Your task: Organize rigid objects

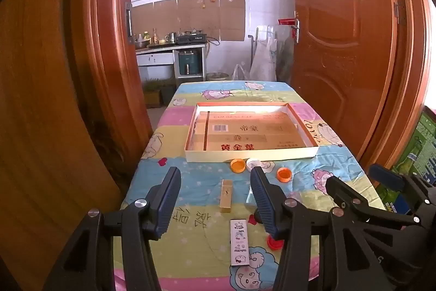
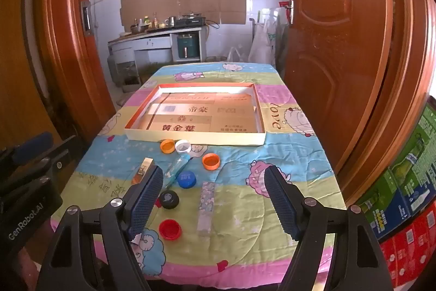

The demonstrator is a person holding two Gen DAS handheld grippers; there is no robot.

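beside tray [image 2: 190,137]: caps [image 2: 211,161] | gold box [image 1: 226,195] | nothing blocking

A table draped in a pastel cartoon-sheep quilt [image 2: 286,182] carries a shallow white cardboard tray [image 2: 196,137], two orange plastic caps [image 2: 167,146] [image 2: 211,161], a white cap [image 2: 182,146], blue [image 2: 187,179], black [image 2: 169,199] and red [image 2: 170,229] caps, a gold box [image 1: 226,195] and a patterned flat box [image 1: 239,243].

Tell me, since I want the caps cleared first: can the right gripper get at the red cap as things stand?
Probably yes. The right gripper is open and empty above the cloth, and the red cap lies just below its left finger with nothing on top; only the black cap sits close behind it.
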